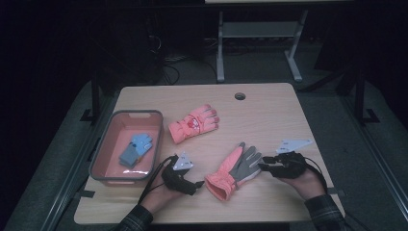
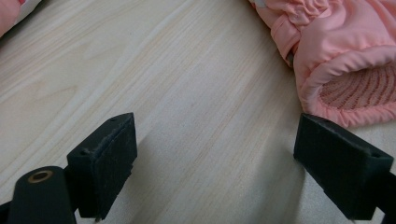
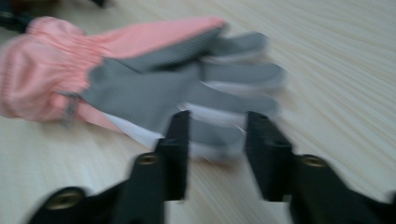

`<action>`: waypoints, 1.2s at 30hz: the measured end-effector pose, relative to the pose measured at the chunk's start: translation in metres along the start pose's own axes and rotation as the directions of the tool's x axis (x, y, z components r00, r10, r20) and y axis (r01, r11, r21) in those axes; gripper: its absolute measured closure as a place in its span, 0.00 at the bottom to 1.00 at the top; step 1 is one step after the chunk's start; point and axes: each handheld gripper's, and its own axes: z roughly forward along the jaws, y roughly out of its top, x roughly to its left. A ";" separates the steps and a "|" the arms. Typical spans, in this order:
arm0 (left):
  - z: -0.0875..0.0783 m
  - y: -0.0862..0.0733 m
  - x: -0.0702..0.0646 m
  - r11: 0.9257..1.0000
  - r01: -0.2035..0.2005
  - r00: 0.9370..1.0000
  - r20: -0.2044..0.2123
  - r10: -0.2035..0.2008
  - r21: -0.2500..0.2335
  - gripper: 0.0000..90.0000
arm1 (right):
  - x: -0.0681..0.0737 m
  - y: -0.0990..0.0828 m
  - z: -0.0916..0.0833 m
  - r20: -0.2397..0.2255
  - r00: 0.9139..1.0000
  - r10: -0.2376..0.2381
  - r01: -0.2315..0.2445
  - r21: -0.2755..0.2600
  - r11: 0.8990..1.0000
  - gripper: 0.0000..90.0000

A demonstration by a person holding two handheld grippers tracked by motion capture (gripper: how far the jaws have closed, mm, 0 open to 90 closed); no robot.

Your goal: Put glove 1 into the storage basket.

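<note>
A pink glove with a grey palm lies palm up on the table's near middle. My left gripper rests just left of its cuff; in the left gripper view its jaws stand wide open over bare wood, the cuff ahead to the right. My right gripper sits at the glove's fingertips. In the blurred right gripper view its jaws stand apart, with the glove's nearest finger between them and not pinched. A second pink glove lies farther back.
A pink bin with a grey rim stands at the left and holds a small blue and grey glove pair. A cable hole sits near the table's far edge. Bare wood stretches across the far right.
</note>
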 end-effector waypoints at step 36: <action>-0.020 0.096 0.037 0.996 0.077 0.997 -0.024 -0.078 -0.045 0.29 | -0.017 -0.060 0.005 0.159 0.983 0.092 -0.093 -0.001 0.996 0.15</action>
